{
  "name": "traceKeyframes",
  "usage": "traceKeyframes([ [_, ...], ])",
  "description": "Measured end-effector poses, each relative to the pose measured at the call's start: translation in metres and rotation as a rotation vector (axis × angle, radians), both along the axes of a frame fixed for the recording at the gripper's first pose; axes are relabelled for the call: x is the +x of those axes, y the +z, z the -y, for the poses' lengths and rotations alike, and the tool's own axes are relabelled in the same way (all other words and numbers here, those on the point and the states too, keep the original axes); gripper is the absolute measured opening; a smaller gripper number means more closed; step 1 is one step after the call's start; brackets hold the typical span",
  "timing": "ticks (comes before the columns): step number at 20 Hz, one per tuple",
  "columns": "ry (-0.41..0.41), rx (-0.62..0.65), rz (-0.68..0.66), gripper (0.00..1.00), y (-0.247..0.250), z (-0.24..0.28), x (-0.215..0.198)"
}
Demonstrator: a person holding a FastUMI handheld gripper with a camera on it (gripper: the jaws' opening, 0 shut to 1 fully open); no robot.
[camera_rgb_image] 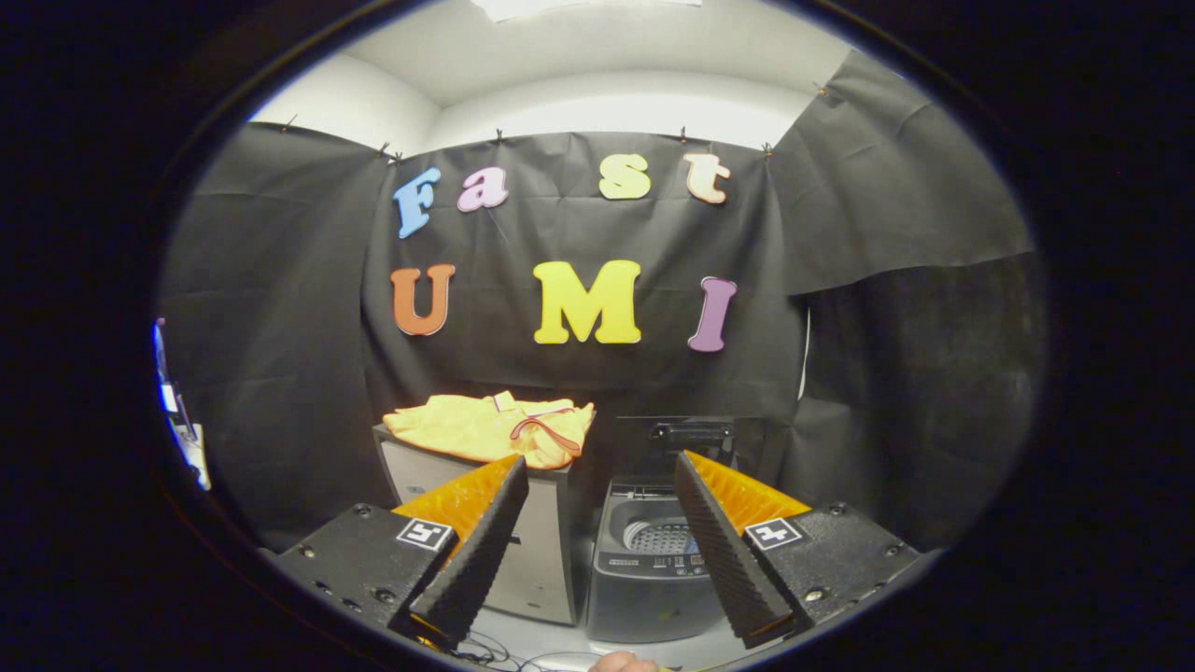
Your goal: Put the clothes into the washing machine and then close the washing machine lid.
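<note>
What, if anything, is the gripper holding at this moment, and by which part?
Nothing. The gripper is open with empty fingers; the yellow garment lies beyond them on the cabinet, beside the open washing machine.

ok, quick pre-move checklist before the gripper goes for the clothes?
1. Gripper open and holding nothing: ok, fingers spread wide.
2. Yellow garment reachable: ok, it lies flat on the grey cabinet, beyond the fingers.
3. Washing machine lid open: ok, raised upright, drum visible.
4. Drum free of other items: cannot tell, partly hidden by a finger.
5. Path from garment to machine: ok, the two stand side by side.
6. Other clothes to load: cannot tell.
</note>
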State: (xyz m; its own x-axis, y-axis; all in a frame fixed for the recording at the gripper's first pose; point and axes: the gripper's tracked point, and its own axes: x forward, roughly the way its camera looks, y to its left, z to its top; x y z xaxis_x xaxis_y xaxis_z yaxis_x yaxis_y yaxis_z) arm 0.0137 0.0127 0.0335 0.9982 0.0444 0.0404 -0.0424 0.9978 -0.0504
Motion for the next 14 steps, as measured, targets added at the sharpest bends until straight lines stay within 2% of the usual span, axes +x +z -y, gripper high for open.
traceKeyframes([
  [8, 0.030, -0.010, -0.014, 0.99, 0.013, -0.025, 0.032],
  [14, 0.104, -0.026, -0.040, 0.99, 0.021, -0.066, 0.078],
])
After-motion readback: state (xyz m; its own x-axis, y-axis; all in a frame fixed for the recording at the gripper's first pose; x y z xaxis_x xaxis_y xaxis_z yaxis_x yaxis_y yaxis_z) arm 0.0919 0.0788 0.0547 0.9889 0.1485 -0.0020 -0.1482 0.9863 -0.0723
